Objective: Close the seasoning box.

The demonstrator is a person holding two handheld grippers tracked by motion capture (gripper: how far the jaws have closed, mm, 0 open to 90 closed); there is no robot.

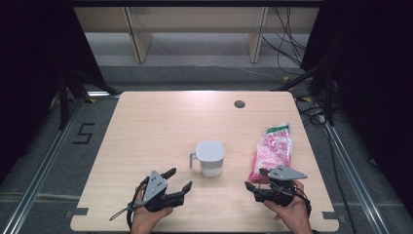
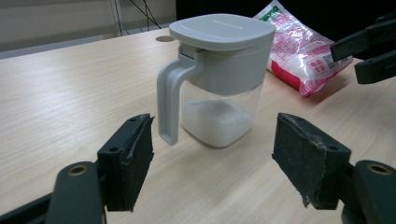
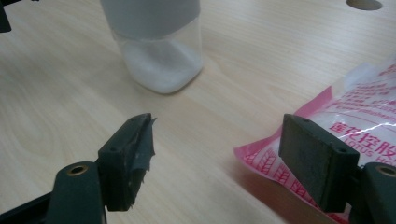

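Both hands rest low at the near edge of the surface. The left hand-held gripper is spread, aimed at the jug mid-surface. The right hand-held gripper is spread by the pink bag. The left gripper view shows white powder, probably sugar, inside the jug.

Both hands sit at the near edge — the left gripper at near left, jaws spread wide; the right gripper at near right, likewise gaping.
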